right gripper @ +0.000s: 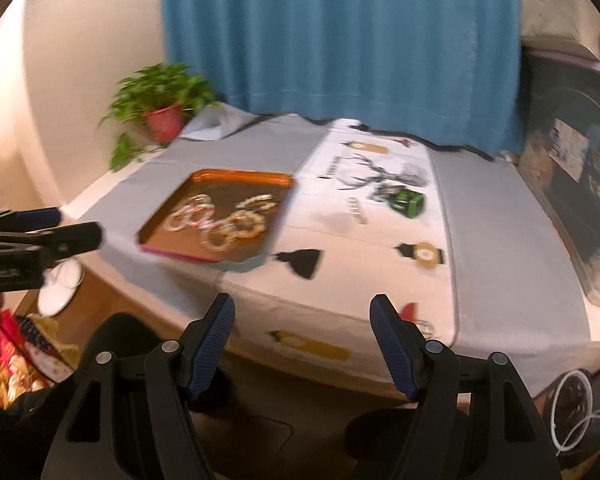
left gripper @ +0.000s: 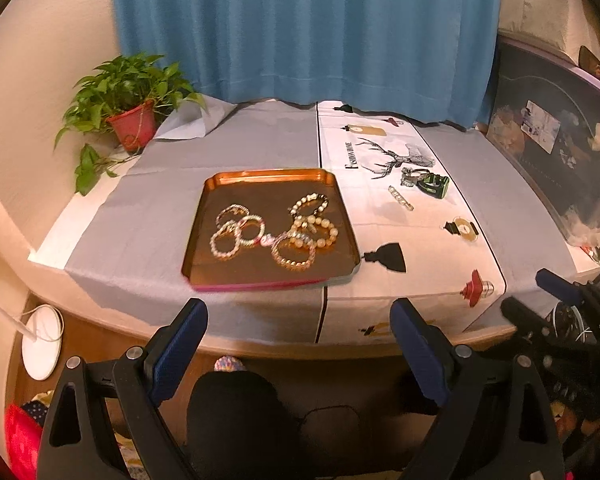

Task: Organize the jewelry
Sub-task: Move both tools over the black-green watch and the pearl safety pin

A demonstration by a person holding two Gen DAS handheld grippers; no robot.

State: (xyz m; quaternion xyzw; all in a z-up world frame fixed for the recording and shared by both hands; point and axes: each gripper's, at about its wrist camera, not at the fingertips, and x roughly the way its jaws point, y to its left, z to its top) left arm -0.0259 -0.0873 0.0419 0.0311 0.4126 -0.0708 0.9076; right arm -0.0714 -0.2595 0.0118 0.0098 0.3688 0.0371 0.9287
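Note:
A copper-coloured tray (left gripper: 260, 178) with a pink front edge sits on the grey cloth and holds several beaded bracelets (left gripper: 276, 232). In the blurred right wrist view the same tray (right gripper: 240, 178) and bracelets (right gripper: 224, 222) lie left of centre. On the printed runner to the right are a short pearl clip (left gripper: 401, 197), a silvery brooch (left gripper: 410, 176) and a green and black piece (left gripper: 434, 185). My left gripper (left gripper: 300, 312) hangs open off the table's front edge, short of the tray. My right gripper (right gripper: 302, 308) is also open and empty at the front edge.
A potted plant (left gripper: 132, 120) stands at the back left corner before a blue curtain (left gripper: 300, 28). A dark storage box (left gripper: 560, 160) borders the table's right side. A white round lamp base (left gripper: 42, 344) rests on the floor at lower left. A person's dark-clad knees (left gripper: 236, 412) are below.

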